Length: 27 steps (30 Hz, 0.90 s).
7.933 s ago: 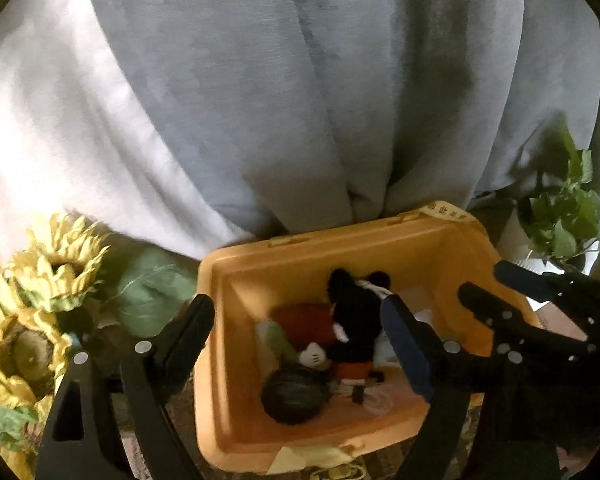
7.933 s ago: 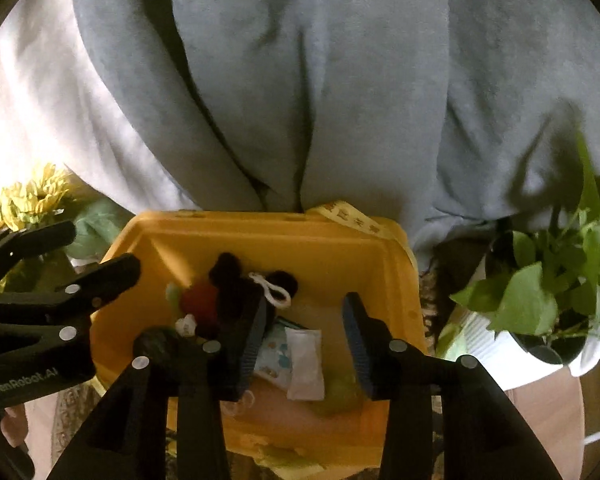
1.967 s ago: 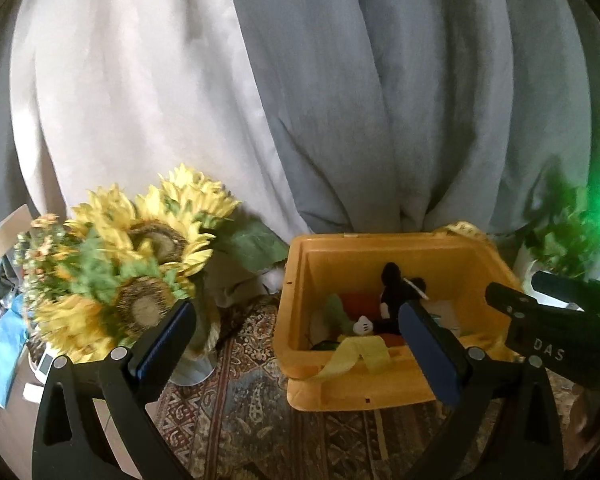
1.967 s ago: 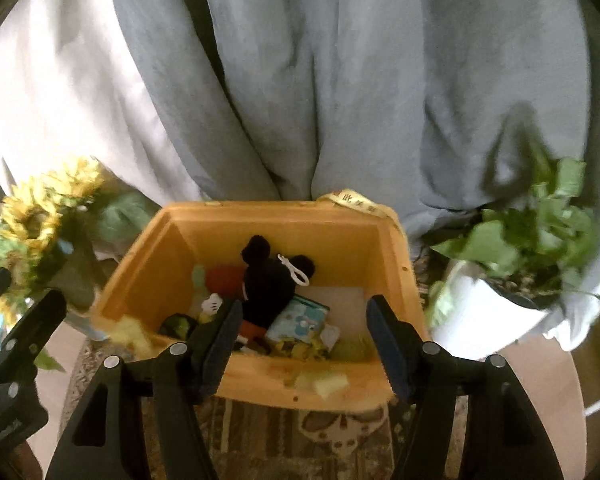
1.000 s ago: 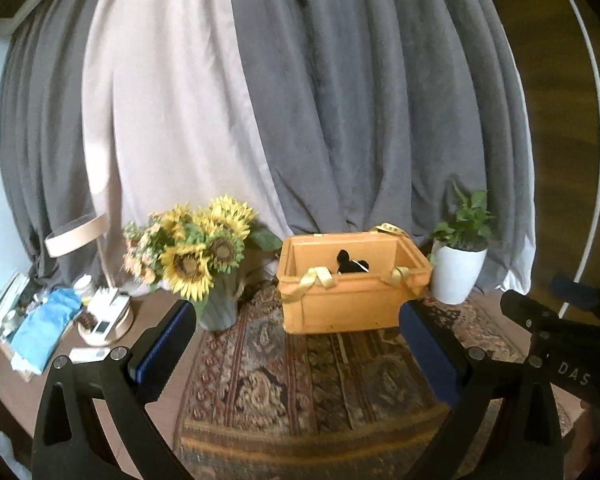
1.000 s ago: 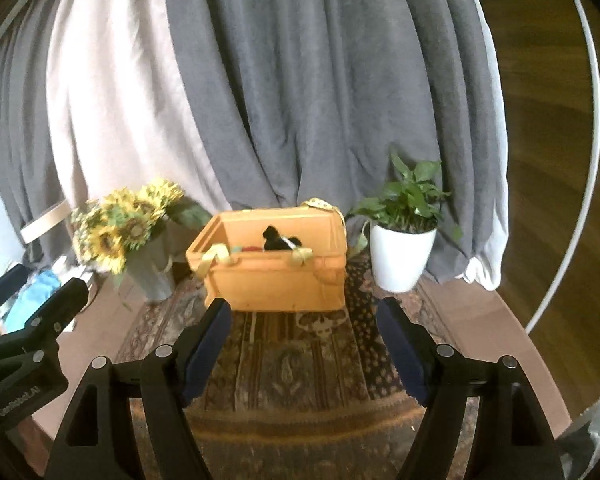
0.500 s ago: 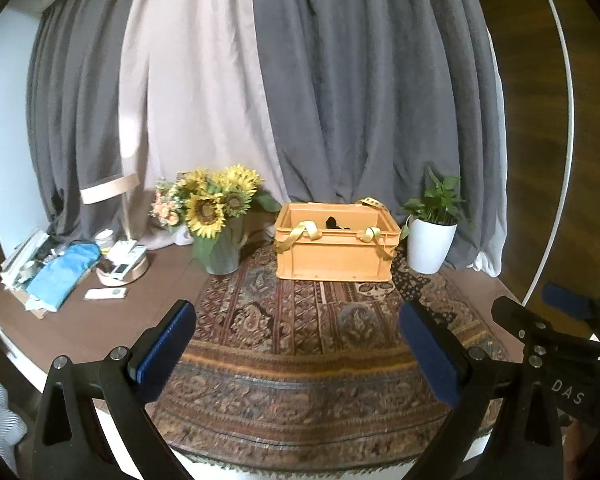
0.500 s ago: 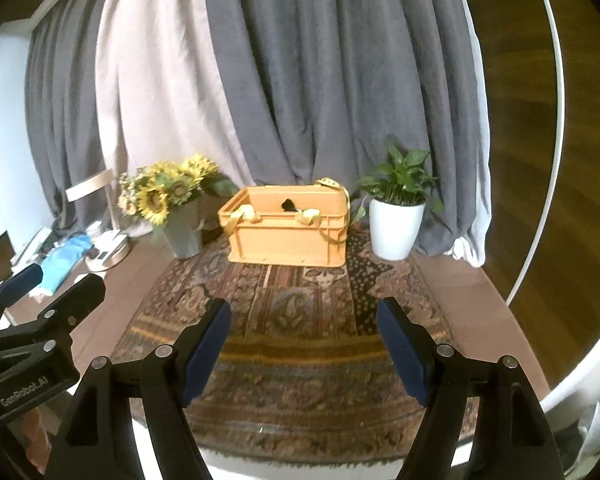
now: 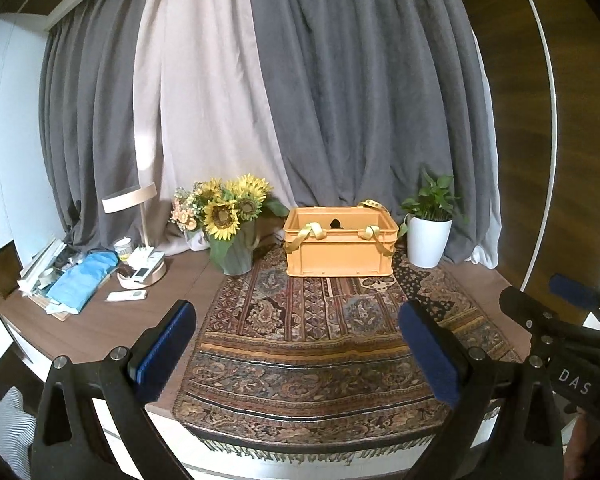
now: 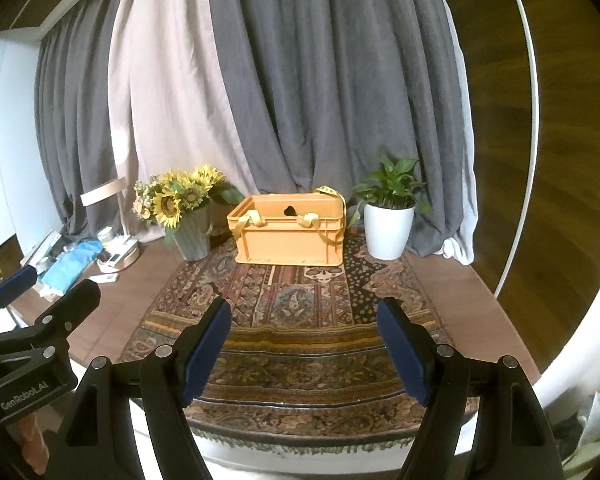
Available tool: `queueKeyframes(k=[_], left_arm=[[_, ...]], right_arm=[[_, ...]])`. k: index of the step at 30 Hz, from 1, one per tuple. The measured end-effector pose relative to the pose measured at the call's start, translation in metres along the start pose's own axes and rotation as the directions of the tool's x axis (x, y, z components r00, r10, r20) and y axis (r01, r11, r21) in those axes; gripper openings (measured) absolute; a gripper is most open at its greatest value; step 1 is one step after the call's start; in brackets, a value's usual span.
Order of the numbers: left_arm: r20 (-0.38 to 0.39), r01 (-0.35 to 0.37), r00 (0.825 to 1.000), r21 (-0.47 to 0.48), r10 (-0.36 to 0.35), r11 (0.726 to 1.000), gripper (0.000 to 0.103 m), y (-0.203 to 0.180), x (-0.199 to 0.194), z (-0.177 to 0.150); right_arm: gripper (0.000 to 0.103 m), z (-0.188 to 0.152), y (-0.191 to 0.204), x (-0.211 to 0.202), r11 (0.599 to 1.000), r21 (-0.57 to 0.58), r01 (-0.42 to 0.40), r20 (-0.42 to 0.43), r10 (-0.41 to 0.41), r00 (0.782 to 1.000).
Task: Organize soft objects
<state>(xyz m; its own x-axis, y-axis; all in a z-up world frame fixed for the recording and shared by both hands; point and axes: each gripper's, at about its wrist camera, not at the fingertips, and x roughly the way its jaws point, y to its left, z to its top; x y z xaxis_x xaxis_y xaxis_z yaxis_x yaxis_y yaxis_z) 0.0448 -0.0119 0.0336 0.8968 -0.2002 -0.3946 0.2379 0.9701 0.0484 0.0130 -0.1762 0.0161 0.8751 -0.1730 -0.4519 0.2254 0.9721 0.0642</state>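
Boxy orange plastic crate [image 9: 339, 251] on patterned rug [image 9: 320, 332]; both grippers' jaws spread, empty.

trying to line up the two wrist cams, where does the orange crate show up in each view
Left wrist: the orange crate sits just right of centre, far across the rug, between the sunflowers and the potted plant.
Right wrist: the orange crate sits near centre, slightly left, beyond the open jaws.
Shared landmark: the potted plant, in its white pot, stands just right of the crate in both.
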Motion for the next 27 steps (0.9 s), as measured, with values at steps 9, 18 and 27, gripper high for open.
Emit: queueKeyframes(k=[9,18,27], left_arm=[[0.021,-0.003,1.000,0.011,0.003,1.000,0.103,-0.002,-0.011,-0.003],[0.030,-0.004,1.000,0.016,0.003,1.000,0.103,-0.004,-0.016,-0.001],[0.030,-0.006,1.000,0.016,0.006,1.000,0.103,-0.006,-0.016,0.000]], right_arm=[[0.076,-0.004,-0.004,-0.010,1.000,0.005,0.004,0.001,-0.004,1.000],[0.076,-0.004,-0.008,-0.016,1.000,0.006,0.005,0.008,-0.005,1.000],[0.076,-0.006,-0.010,-0.018,1.000,0.005,0.010,0.007,-0.010,1.000]])
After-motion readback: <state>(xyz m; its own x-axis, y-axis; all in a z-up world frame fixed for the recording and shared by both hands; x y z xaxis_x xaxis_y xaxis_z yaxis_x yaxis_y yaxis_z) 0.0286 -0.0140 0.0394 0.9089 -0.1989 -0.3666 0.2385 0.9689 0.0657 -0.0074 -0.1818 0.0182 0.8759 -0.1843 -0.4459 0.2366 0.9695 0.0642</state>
